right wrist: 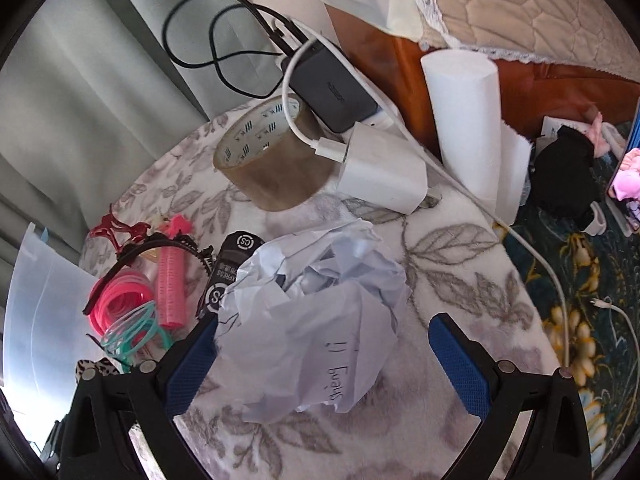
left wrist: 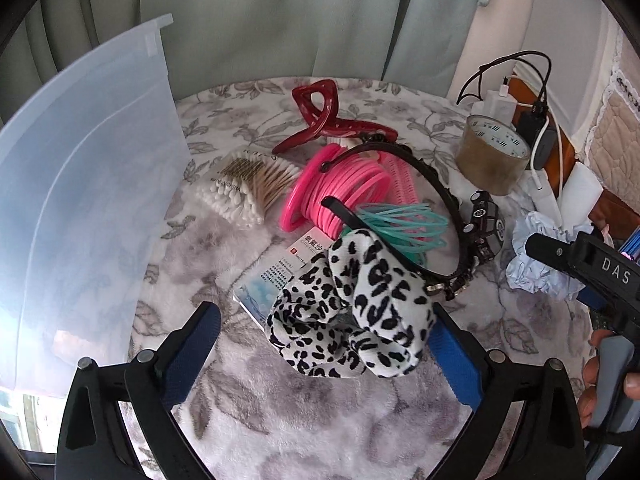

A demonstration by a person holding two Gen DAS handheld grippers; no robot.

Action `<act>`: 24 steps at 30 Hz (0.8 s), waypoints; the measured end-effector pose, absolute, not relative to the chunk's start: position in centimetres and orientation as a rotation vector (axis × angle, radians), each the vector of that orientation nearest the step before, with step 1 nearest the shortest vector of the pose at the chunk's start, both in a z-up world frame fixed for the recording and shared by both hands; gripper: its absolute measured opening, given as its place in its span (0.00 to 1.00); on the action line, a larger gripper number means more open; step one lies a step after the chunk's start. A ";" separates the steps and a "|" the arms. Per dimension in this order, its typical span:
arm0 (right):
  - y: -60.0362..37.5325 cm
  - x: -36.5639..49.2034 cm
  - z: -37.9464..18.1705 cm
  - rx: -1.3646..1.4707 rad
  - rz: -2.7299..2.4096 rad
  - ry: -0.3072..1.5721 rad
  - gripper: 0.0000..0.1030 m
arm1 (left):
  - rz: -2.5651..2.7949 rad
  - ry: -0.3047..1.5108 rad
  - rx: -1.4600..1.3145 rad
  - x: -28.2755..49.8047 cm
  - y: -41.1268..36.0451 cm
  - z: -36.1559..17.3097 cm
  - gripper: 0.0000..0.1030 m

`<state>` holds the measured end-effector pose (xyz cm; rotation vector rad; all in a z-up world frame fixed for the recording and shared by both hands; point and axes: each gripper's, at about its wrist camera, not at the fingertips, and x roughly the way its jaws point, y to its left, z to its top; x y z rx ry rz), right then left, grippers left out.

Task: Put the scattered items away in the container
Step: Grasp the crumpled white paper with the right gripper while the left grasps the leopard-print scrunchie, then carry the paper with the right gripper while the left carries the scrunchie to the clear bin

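My left gripper (left wrist: 324, 314) is open low over the floral cloth, and a black-and-white leopard scrunchie (left wrist: 352, 312) lies between its blue fingers. The translucent plastic container (left wrist: 80, 200) stands just to its left. Beyond the scrunchie sit a small printed box (left wrist: 276, 276), pink bangles (left wrist: 332, 188), teal bangles (left wrist: 400, 224), a black headband (left wrist: 444, 196), cotton swabs (left wrist: 244, 188) and a red hair claw (left wrist: 324, 116). My right gripper (right wrist: 325, 322) is open around a crumpled white paper ball (right wrist: 312, 320), whose left side touches the left finger.
A brown tape roll (right wrist: 268, 152), a white charger (right wrist: 380, 168) with its cable, a dark power bank (right wrist: 332, 84) and a white paper roll (right wrist: 464, 120) crowd the far right of the round table. The table edge (right wrist: 532, 300) drops to a dark floral surface.
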<state>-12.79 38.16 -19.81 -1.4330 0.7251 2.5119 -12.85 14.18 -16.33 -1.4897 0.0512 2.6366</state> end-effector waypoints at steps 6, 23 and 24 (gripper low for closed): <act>38.4 -13.0 -20.2 -1.418 2.513 0.775 0.99 | 2.599 0.008 -1.517 -13.2 13.8 -16.7 0.79; 39.6 -10.8 -18.6 -1.365 2.511 0.992 0.74 | 2.561 -0.082 -1.495 -12.1 13.3 -15.6 0.38; 39.7 -10.5 -18.4 -1.357 2.513 0.999 0.73 | 2.557 -0.092 -1.496 -11.9 13.2 -15.6 0.36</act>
